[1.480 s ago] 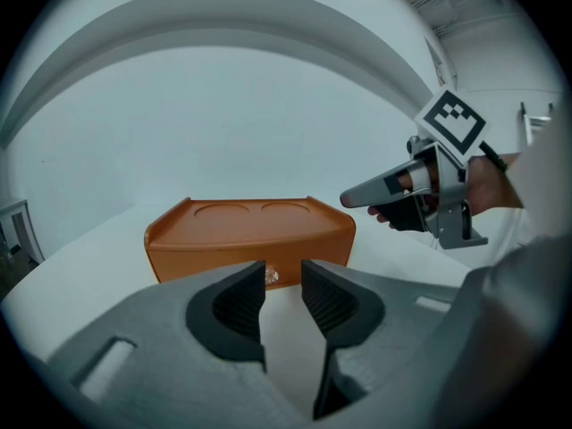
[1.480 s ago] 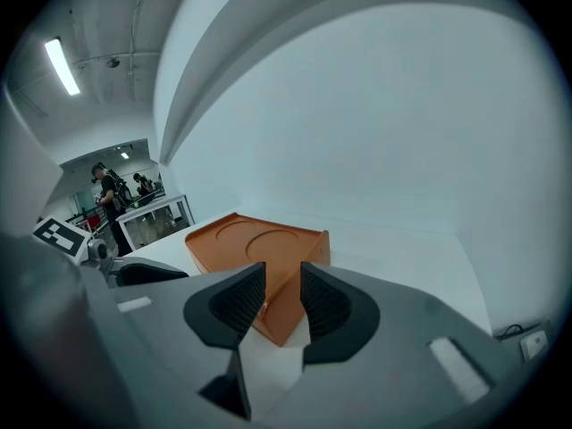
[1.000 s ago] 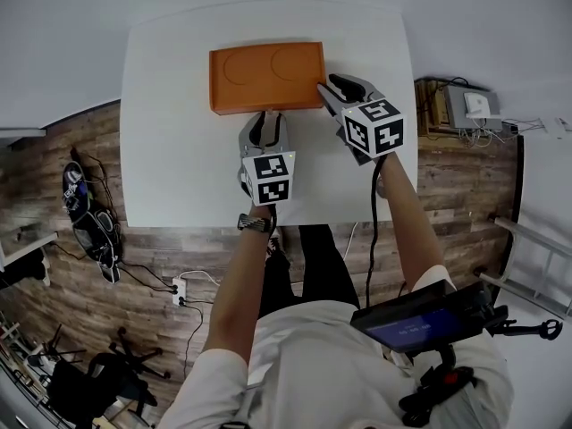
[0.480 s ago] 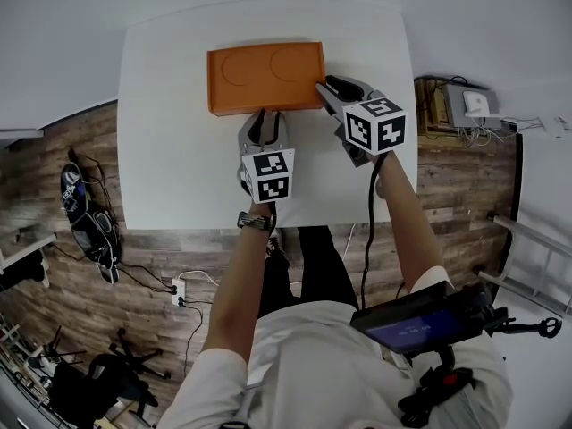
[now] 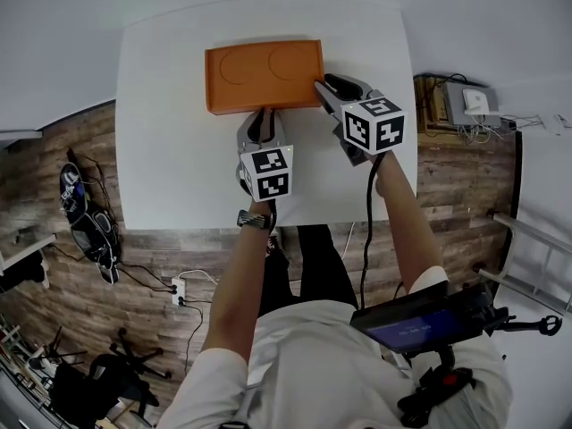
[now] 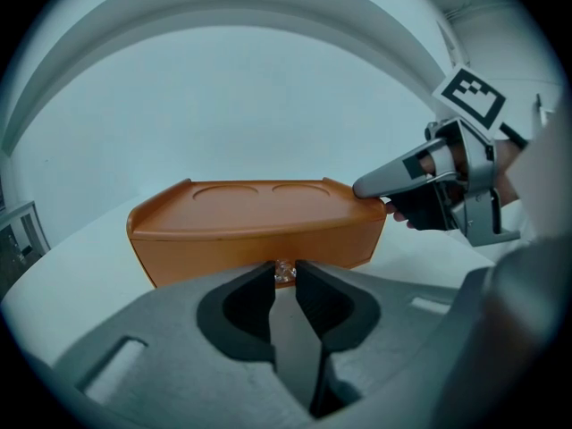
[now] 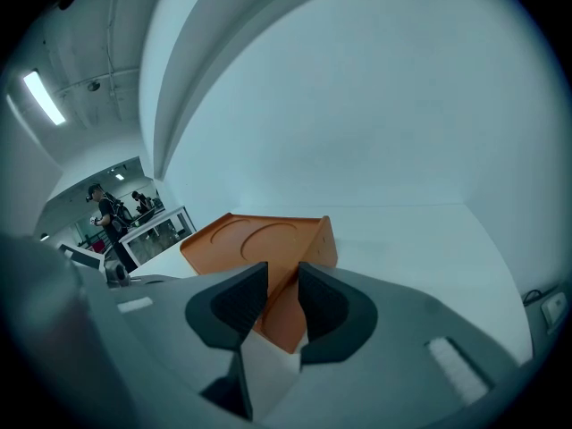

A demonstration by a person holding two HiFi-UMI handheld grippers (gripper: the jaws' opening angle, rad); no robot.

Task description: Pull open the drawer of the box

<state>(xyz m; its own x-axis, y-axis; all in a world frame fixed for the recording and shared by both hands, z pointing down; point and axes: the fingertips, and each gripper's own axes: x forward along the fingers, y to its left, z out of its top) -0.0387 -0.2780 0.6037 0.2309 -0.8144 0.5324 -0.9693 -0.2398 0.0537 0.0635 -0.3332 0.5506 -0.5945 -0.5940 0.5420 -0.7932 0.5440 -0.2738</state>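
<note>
An orange box (image 5: 264,76) with two round hollows in its lid lies at the far middle of the white table (image 5: 179,168). My left gripper (image 5: 262,121) meets the middle of its front face. In the left gripper view its jaws (image 6: 284,277) have just been closing, and a small clear drawer knob (image 6: 284,271) sits pinched between the tips. My right gripper (image 5: 323,89) is at the box's right front corner. In the right gripper view its jaws (image 7: 282,280) straddle that corner of the box (image 7: 268,239), pressing both sides.
The table's near half is bare white surface. Beyond its edges lies wooden floor with a power strip (image 5: 179,289), cables and a dark bag (image 5: 82,206) at the left. A grey device (image 5: 474,105) sits at the right. People stand far off (image 7: 105,211).
The right gripper has edged in onto the box's right front corner. The box sits a touch further left in the head view. The left gripper stays at the front face.
</note>
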